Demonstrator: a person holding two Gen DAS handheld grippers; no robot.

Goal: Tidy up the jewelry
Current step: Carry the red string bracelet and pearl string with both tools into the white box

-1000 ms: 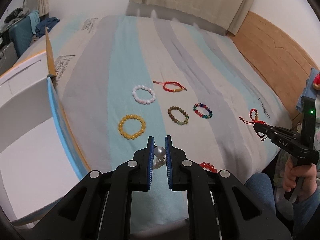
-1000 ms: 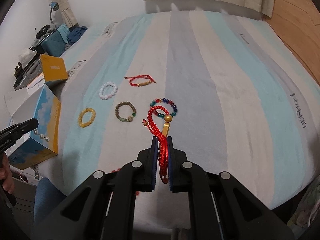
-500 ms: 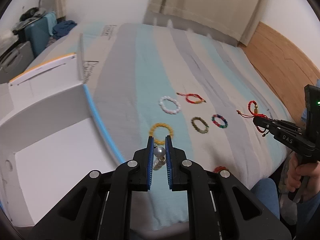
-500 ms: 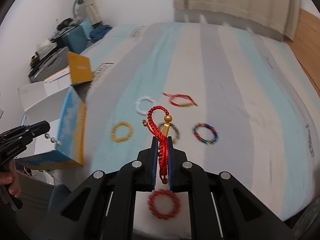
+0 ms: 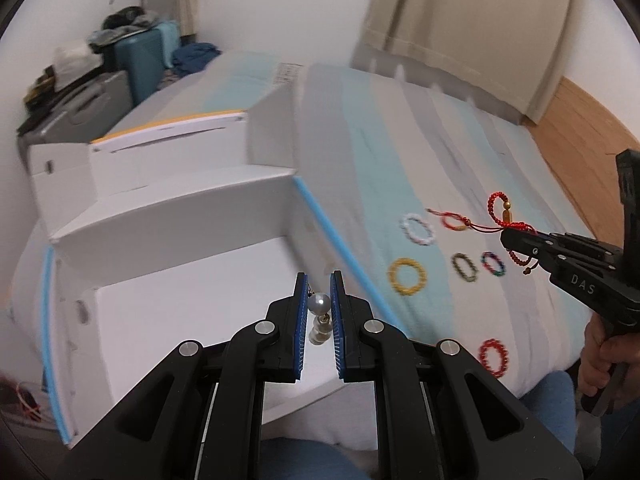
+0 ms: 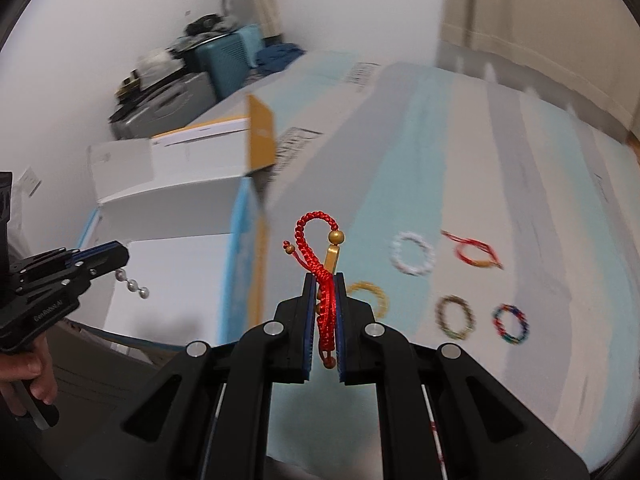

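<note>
Left jaws grip a pearl strand (image 5: 319,312) over the box (image 5: 192,300); right jaws clamp a red bracelet (image 6: 325,280).

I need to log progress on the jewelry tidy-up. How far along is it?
Nothing visibly stored yet: the open white box shows no jewelry inside. In hand: the left gripper is shut on a pearl strand, the right gripper on a red braided bracelet. Left on the bed: white, yellow, brown, multicolour, red-bead and red-cord bracelets.

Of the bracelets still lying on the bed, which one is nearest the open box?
The yellow bracelet. It lies closest to the box; the white, brown, multicolour and red bead bracelets all lie farther right.
</note>
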